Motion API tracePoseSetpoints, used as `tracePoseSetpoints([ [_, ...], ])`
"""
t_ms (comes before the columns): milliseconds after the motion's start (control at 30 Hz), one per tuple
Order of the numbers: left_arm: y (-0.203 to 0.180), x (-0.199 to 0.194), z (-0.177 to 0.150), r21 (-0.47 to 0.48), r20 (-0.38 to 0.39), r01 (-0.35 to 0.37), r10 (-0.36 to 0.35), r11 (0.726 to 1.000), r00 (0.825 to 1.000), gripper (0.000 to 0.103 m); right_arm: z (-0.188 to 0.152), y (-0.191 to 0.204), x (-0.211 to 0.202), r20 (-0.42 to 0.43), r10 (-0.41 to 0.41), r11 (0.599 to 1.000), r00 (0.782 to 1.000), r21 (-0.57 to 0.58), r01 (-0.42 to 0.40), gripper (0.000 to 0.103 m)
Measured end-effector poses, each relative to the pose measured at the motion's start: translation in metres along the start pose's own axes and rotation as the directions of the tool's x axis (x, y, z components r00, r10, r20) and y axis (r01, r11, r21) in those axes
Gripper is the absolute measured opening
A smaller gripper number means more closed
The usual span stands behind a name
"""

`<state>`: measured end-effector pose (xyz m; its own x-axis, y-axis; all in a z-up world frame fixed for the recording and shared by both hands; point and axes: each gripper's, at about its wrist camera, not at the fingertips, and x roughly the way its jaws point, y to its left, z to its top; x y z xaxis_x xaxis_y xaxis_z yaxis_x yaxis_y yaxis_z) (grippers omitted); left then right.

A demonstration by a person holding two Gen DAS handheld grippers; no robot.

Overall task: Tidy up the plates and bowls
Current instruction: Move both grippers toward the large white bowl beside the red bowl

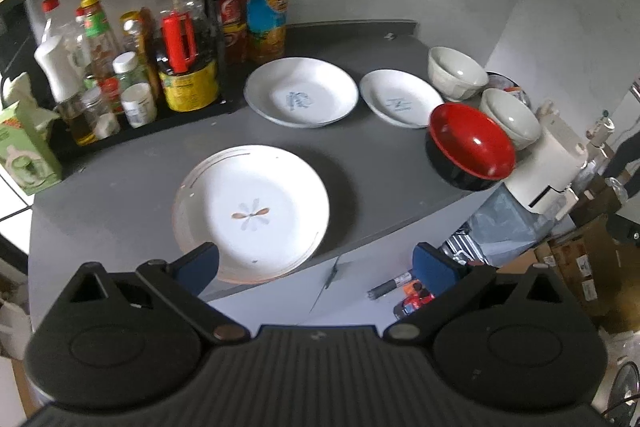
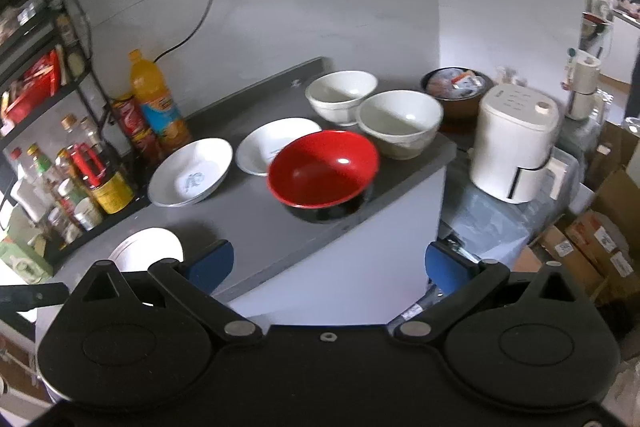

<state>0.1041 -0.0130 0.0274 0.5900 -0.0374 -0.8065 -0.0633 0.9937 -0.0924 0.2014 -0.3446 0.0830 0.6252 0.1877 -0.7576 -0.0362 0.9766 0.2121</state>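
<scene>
Both tongs hang above the near edge of the grey surface (image 1: 120, 195), spread wide and holding nothing. The left tongs (image 1: 316, 265) sit just over the near rim of a white plate with a flower mark (image 1: 252, 213), its left blue pad overlapping that rim in view; whether it touches, I cannot tell. The right tongs (image 2: 330, 263) face a red bowl with a black outside (image 2: 323, 173), which stands near the surface's right edge. Behind it sit two pale bowls (image 2: 400, 121), close together, and two white plates with blue marks (image 2: 192, 173) side by side. A rack of bottles (image 1: 120, 67) stands at the left, and a white cooker (image 2: 516, 143) sits off the surface to the right.
</scene>
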Motion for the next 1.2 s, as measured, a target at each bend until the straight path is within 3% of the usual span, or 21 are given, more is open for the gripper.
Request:
tracePoseSetpoints([
  [133, -0.013, 0.009, 0.015, 0.043, 0.007, 0.003, -0.003, 0.999, 1.000, 0.102, 0.004, -0.015, 0.002, 0.005, -0.012, 1.000, 1.000, 0.022, 0.012, 0.103],
  [467, -0.046, 0.054, 0.078, 0.098, 0.022, 0.093, -0.095, 0.991, 0.995, 0.102, 0.019, -0.038, 0.029, 0.012, -0.087, 0.995, 0.996, 0.043, 0.086, 0.103],
  [733, -0.067, 0.094, 0.123, 0.135, 0.016, 0.161, -0.164, 0.978, 0.986, 0.102, 0.038, -0.048, 0.053, 0.013, -0.144, 0.982, 0.990, 0.123, 0.141, 0.103],
  [1200, -0.110, 0.142, 0.167, 0.196, -0.016, 0.201, -0.202, 0.960, 0.979, 0.102, 0.064, -0.059, 0.085, 0.021, -0.186, 0.968, 0.982, 0.176, 0.180, 0.103],
])
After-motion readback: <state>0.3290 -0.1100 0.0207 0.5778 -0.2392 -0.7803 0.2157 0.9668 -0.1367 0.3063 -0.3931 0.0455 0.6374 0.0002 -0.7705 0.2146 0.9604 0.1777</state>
